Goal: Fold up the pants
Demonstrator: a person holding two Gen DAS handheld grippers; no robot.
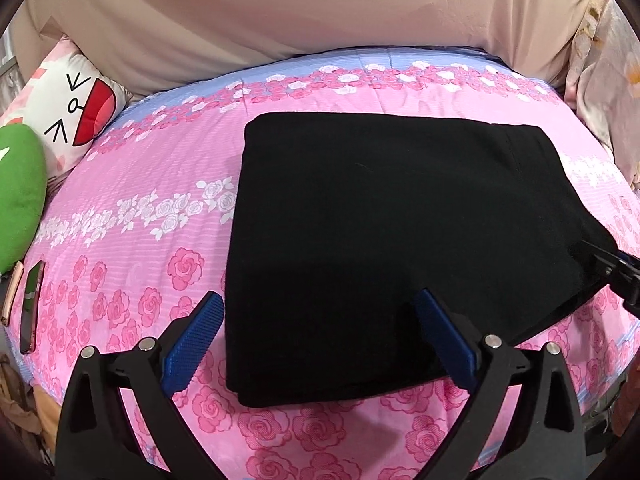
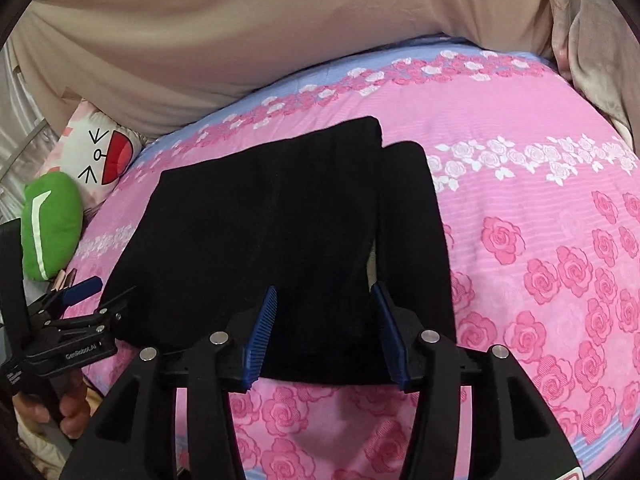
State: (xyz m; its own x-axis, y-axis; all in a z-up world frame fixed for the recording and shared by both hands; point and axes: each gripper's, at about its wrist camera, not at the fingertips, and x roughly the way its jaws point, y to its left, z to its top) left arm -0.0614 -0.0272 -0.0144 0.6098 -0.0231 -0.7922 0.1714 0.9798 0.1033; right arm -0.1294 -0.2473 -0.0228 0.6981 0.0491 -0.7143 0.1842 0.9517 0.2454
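Note:
The black pants (image 1: pixel 380 240) lie folded into a thick rectangle on the pink rose bedspread (image 1: pixel 140 200). My left gripper (image 1: pixel 318 304) stands open at the near left corner of the pants. Its right pad is over the cloth and its left pad over the bedspread, and it holds nothing. In the right wrist view the pants (image 2: pixel 260 232) show a narrower folded strip along their right side. My right gripper (image 2: pixel 324 290) is open over their near edge, pads apart with cloth below them. The left gripper (image 2: pixel 100 292) appears at the left, held by a hand (image 2: pixel 68 404). The right gripper (image 1: pixel 596 260) shows at the pants' right corner.
A cartoon-face pillow (image 1: pixel 76 112) and a green plush (image 1: pixel 20 200) sit at the bed's left side. A phone (image 1: pixel 32 308) lies near the left edge. A beige cloth wall (image 1: pixel 320 8) backs the bed, and a pale floral blanket (image 1: pixel 608 80) is bunched at the right.

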